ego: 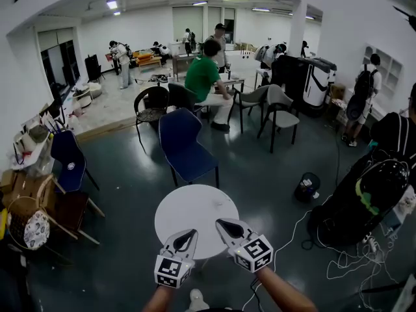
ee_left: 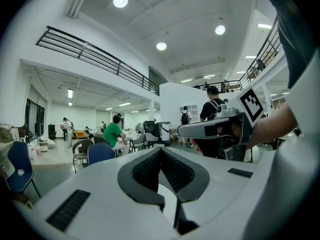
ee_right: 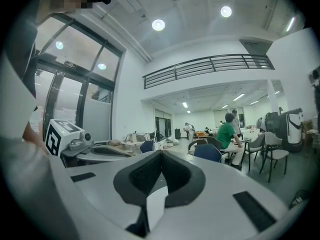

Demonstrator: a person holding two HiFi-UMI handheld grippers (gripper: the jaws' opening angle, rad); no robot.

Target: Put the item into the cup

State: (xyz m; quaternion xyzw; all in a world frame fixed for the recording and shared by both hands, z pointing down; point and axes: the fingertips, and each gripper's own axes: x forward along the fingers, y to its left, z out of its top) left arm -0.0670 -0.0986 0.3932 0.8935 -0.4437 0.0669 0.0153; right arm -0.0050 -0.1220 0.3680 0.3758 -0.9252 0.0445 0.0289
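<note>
Round bench (ego: 195, 214) shows no item or cup; left gripper (ego: 188, 234) and right gripper (ego: 222, 223) hover over it equally near, jaws clenched empty.

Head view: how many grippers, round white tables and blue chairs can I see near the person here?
Grippers: 2 (left gripper, right gripper)
Round white table: 1
Blue chairs: 2
Total: 5
</note>
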